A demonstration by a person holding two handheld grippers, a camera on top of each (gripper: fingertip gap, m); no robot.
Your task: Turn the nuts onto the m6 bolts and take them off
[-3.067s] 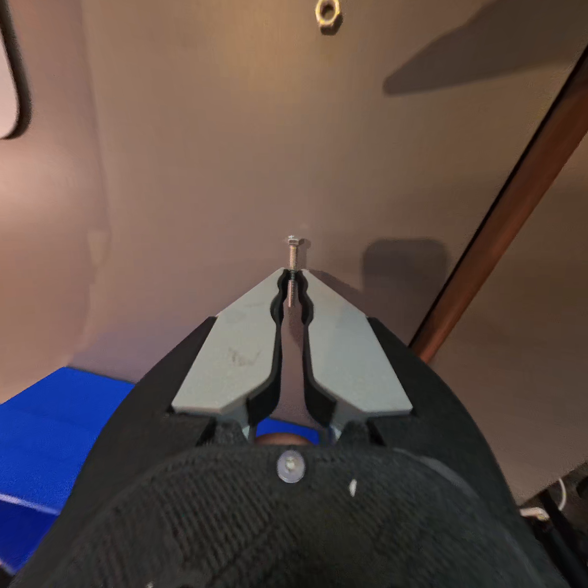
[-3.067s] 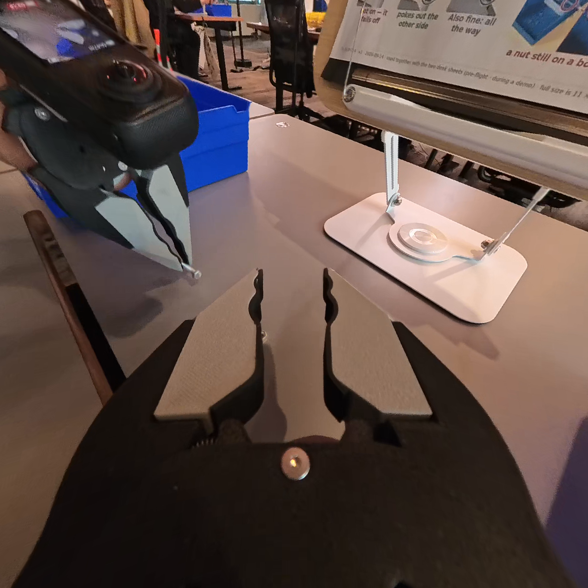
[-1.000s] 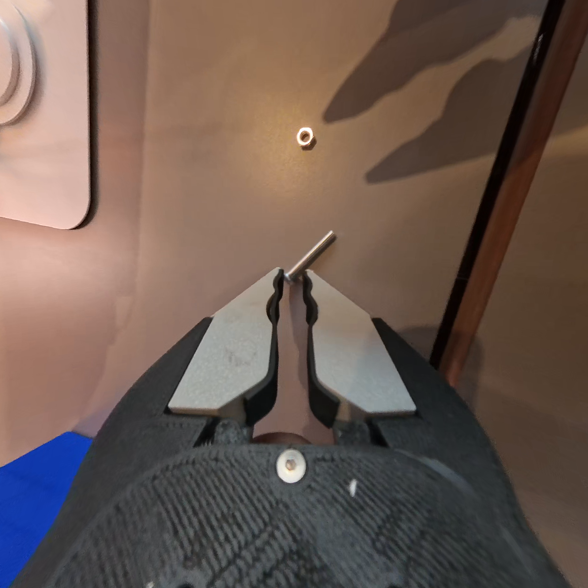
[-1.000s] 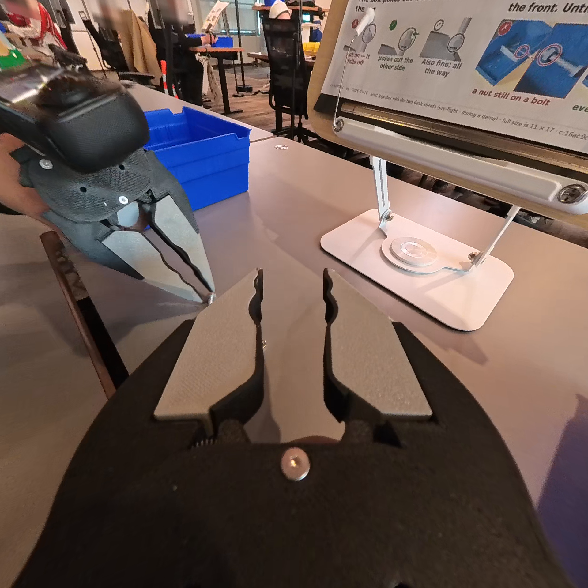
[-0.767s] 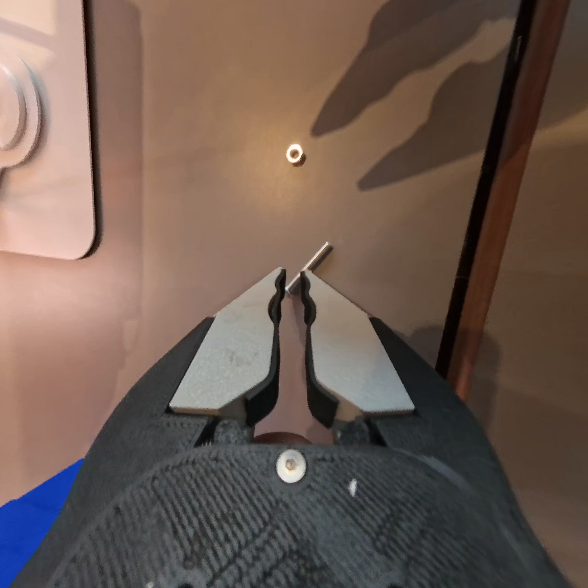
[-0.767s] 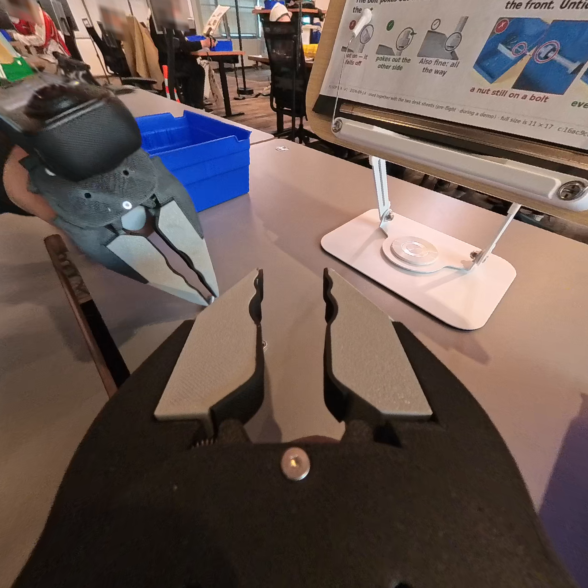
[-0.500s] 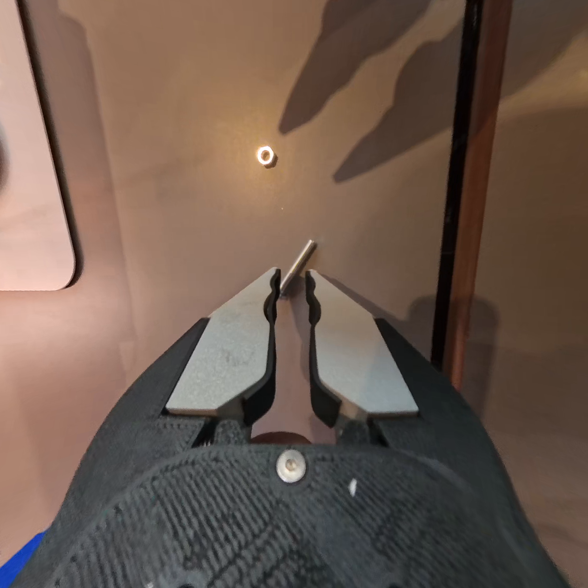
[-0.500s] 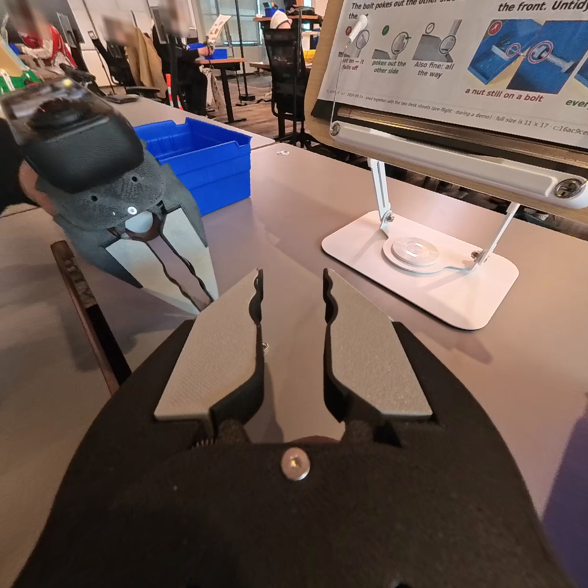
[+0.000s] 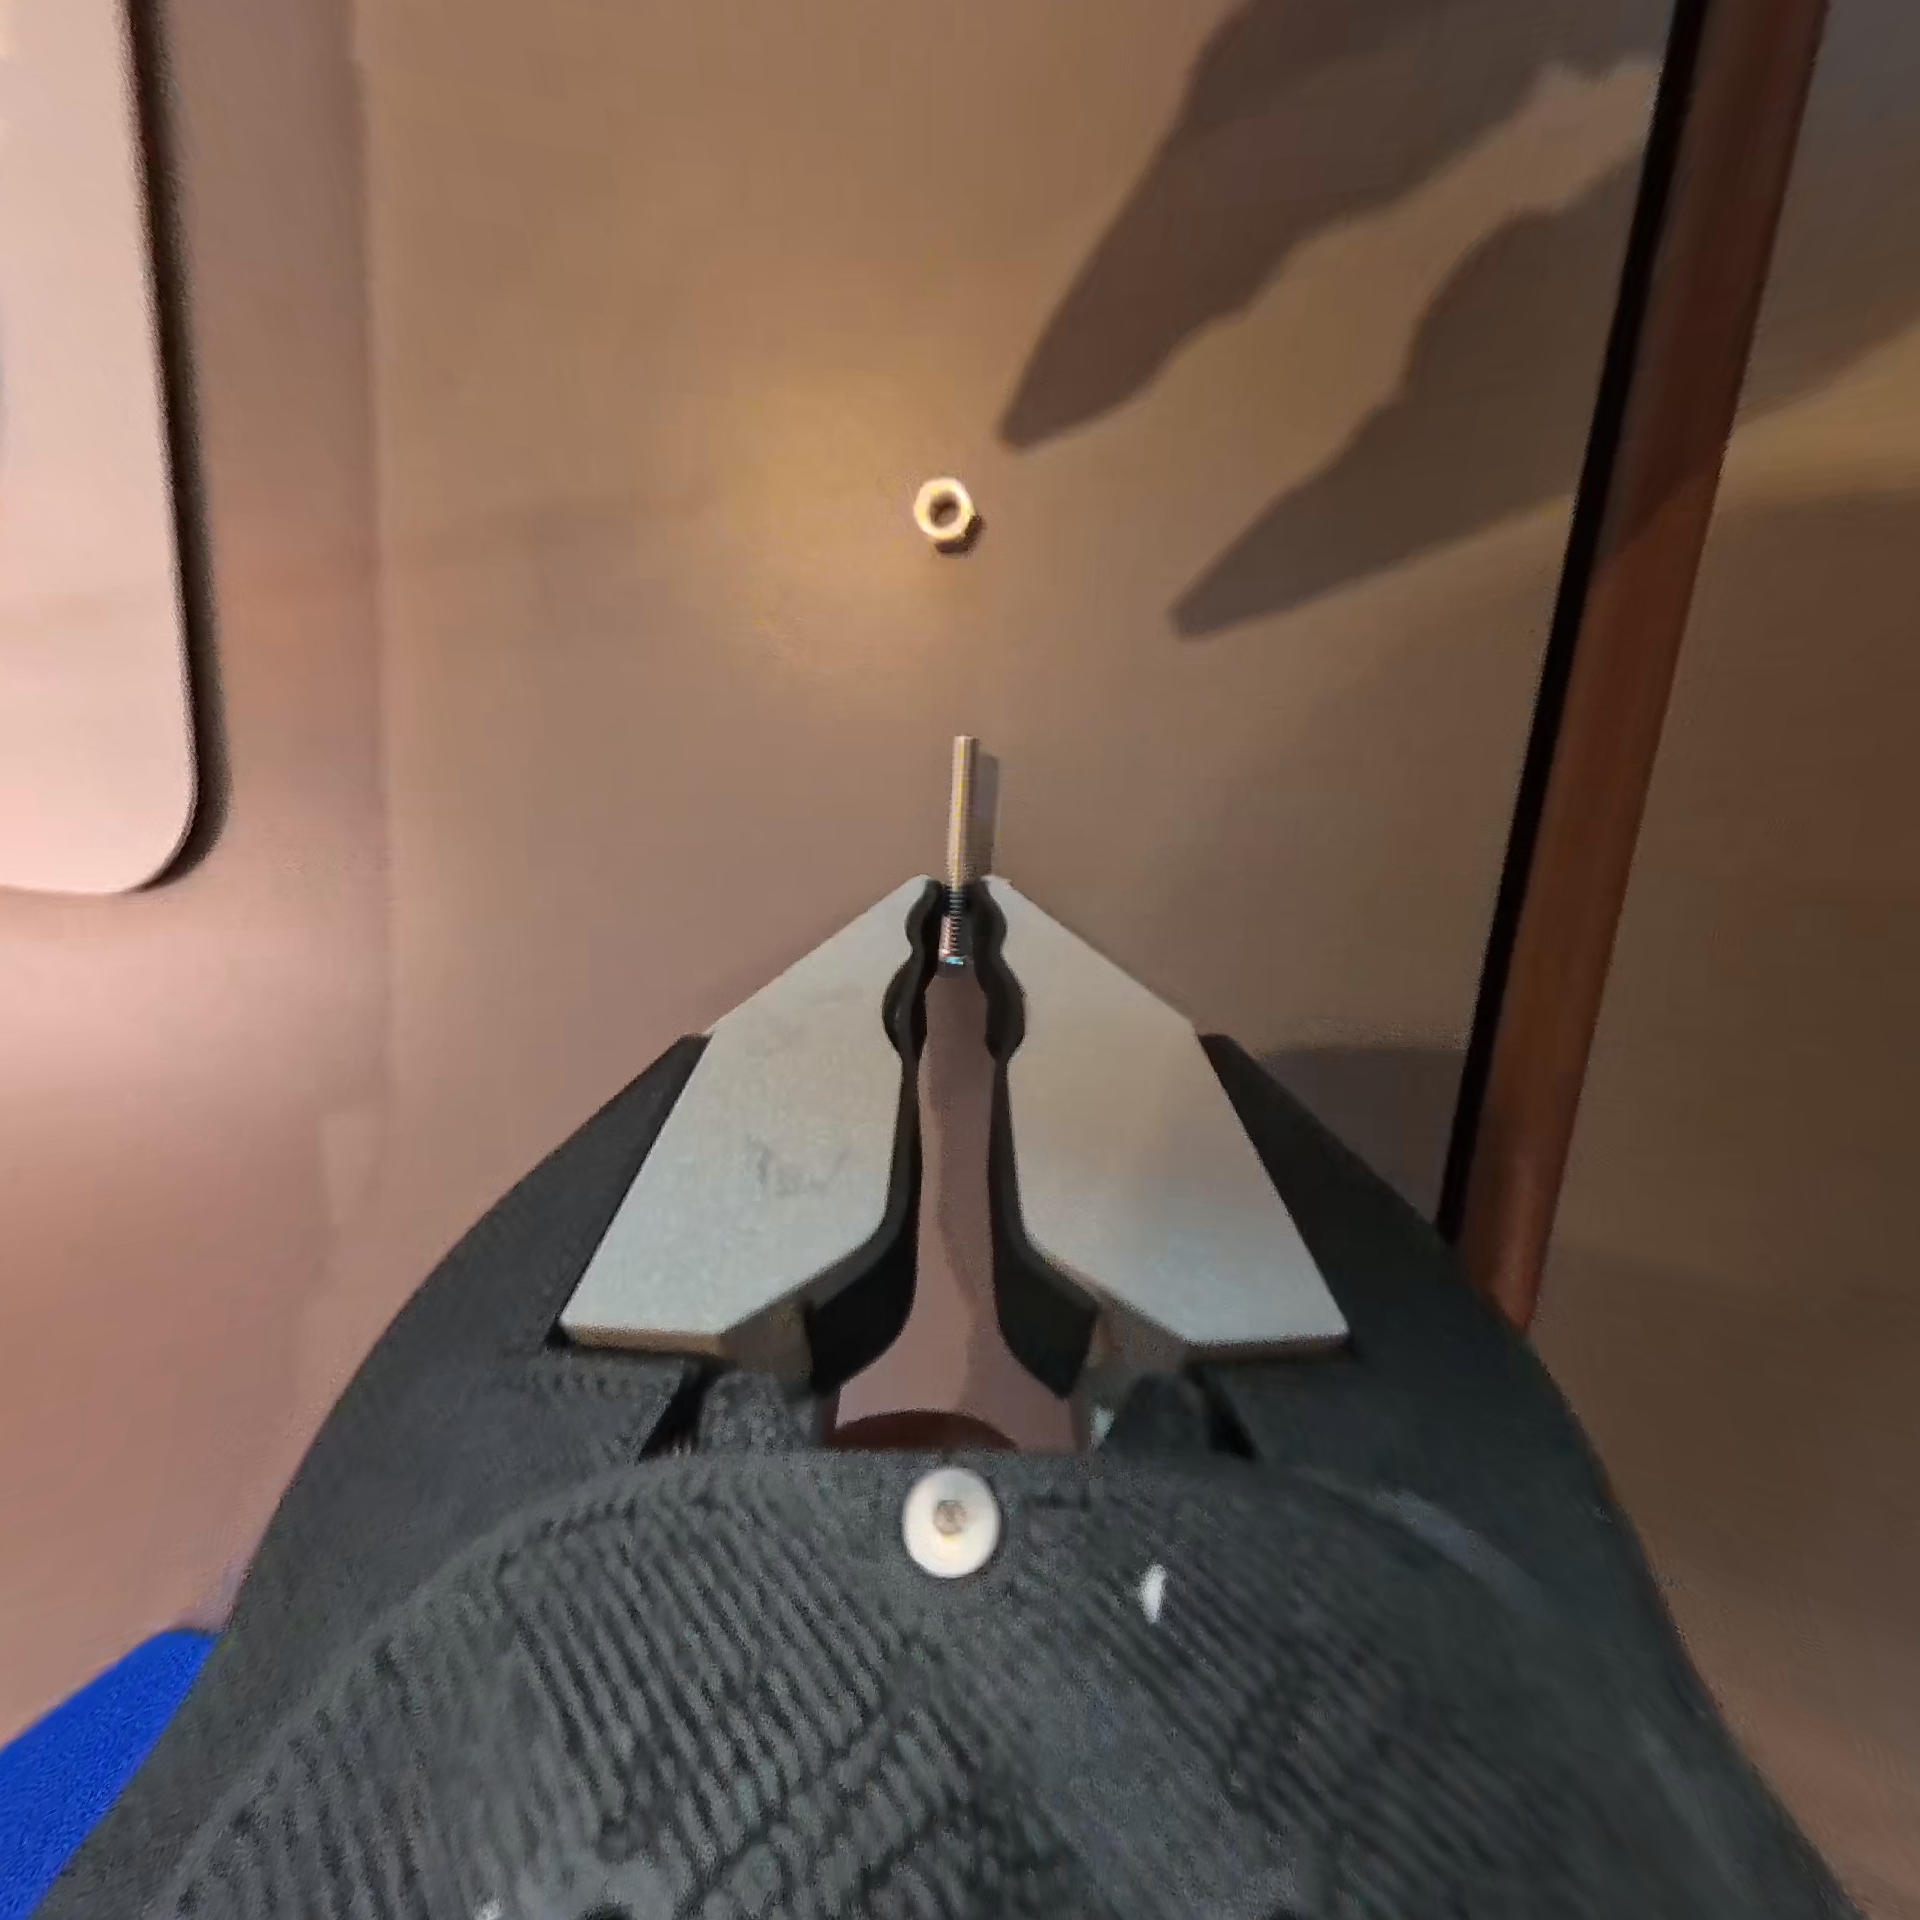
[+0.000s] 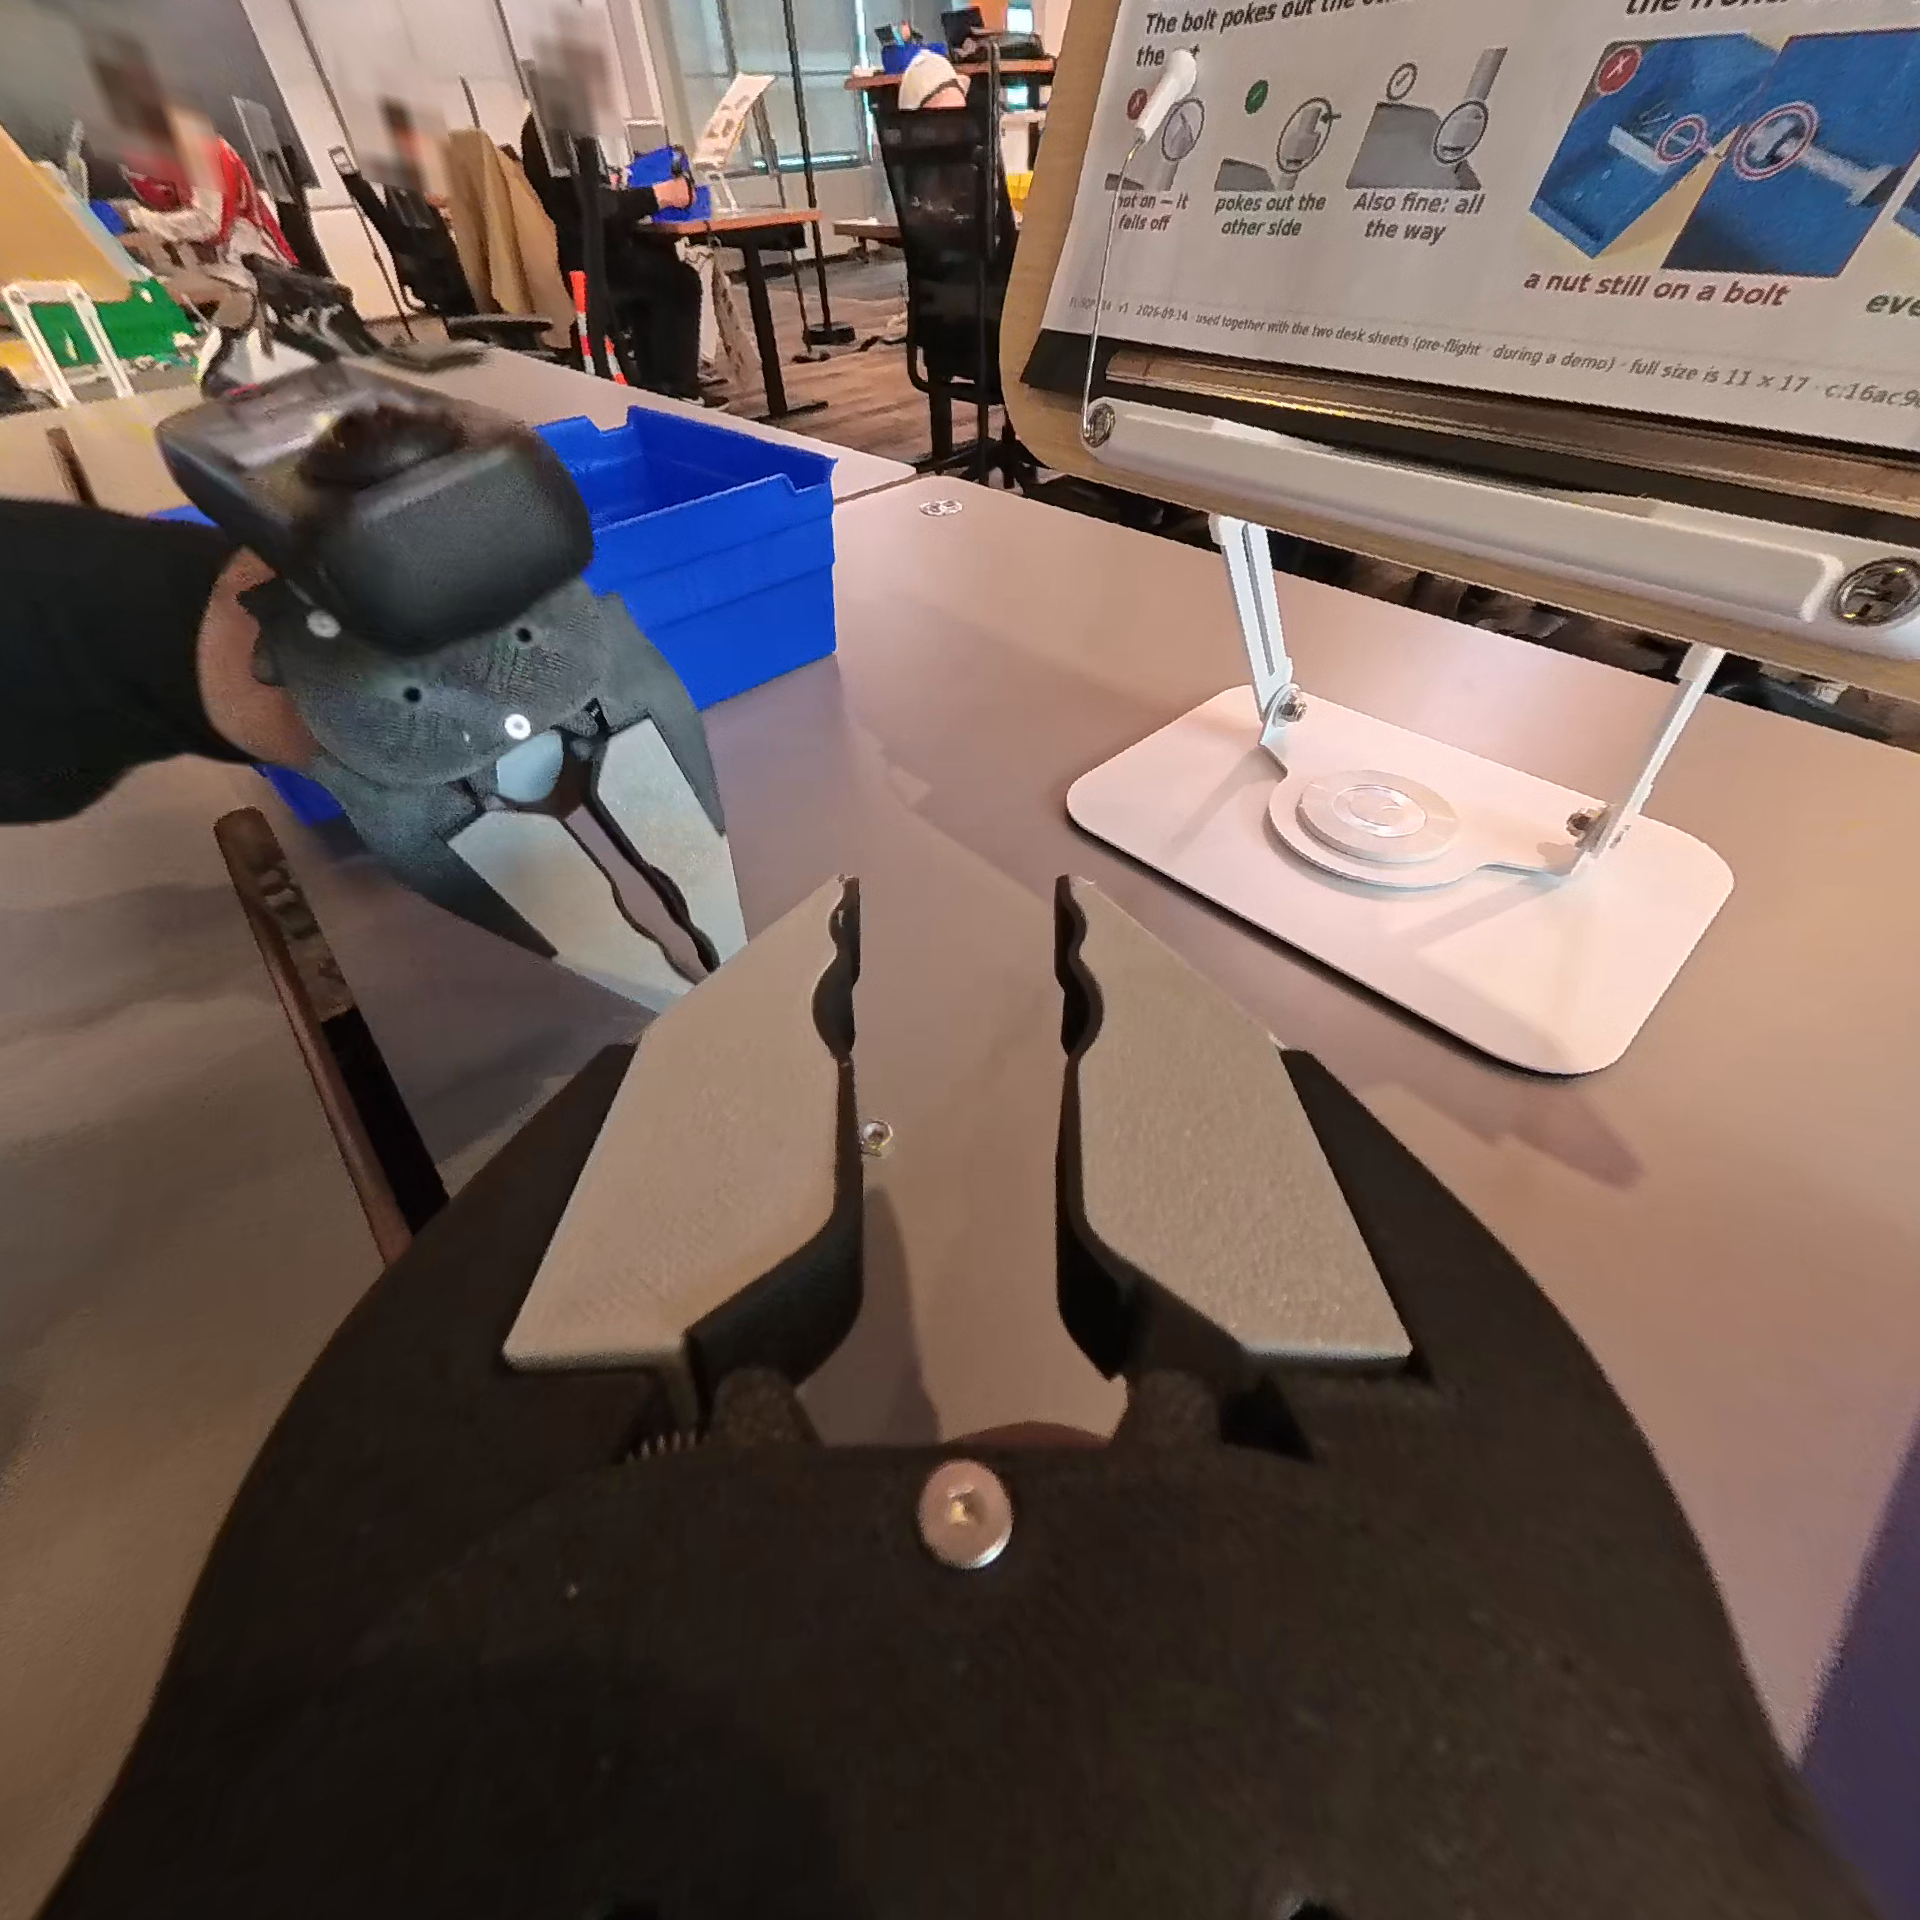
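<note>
Since half a second ago the left gripper (image 9: 958,883) is clenching the bolt (image 9: 958,831) straight; the nut (image 9: 943,512) is lying beyond it on the table (image 9: 644,416). The right gripper (image 10: 956,904) is hanging open over the nut.

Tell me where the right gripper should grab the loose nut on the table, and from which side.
Grip the nut across two opposite outer flats, descending from above. It lies flat, hole up, so only its thin sides offer purchase. The right gripper is already open.
</note>
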